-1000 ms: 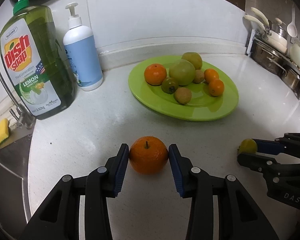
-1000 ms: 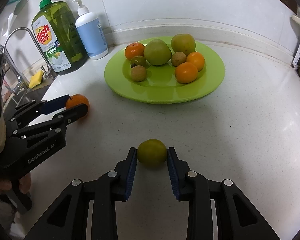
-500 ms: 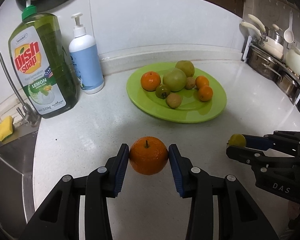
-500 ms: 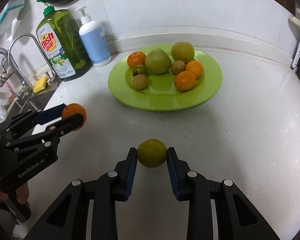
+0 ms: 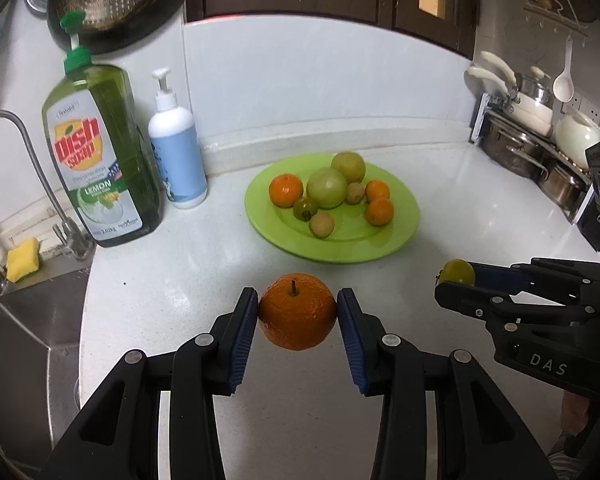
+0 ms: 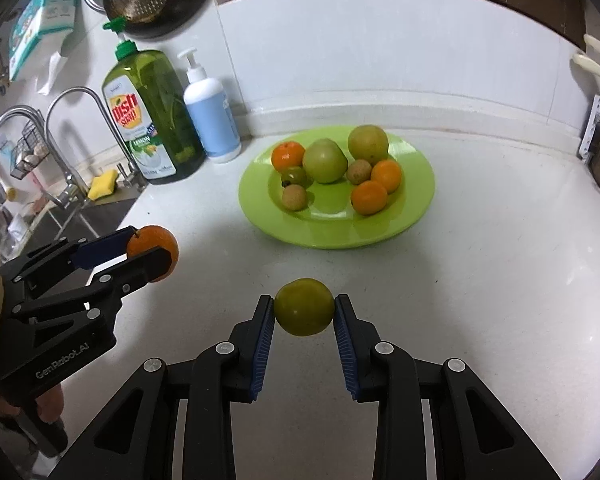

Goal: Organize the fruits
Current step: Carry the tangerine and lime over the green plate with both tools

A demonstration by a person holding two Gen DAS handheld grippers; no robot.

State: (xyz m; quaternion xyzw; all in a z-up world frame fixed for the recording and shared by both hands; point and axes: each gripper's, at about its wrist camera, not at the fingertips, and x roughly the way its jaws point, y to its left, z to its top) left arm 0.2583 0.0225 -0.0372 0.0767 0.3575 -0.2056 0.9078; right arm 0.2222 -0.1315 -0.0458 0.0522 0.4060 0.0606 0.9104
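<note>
My left gripper is shut on an orange with a short stem, held above the white counter. In the right wrist view the same orange shows at the left between the left gripper's fingers. My right gripper is shut on a small green fruit, also off the counter; in the left wrist view that green fruit sits at the right gripper's tips. Beyond both, a lime-green plate holds several oranges, green fruits and small brown ones.
A green dish soap bottle and a white-and-blue pump bottle stand at the back left by the wall. A sink with tap and yellow sponge lies left. Pots on a rack fill the back right.
Both grippers rose and drew back from the plate with their fruits still held; the plate now looks smaller and farther, and more wall and cabinet show above.
</note>
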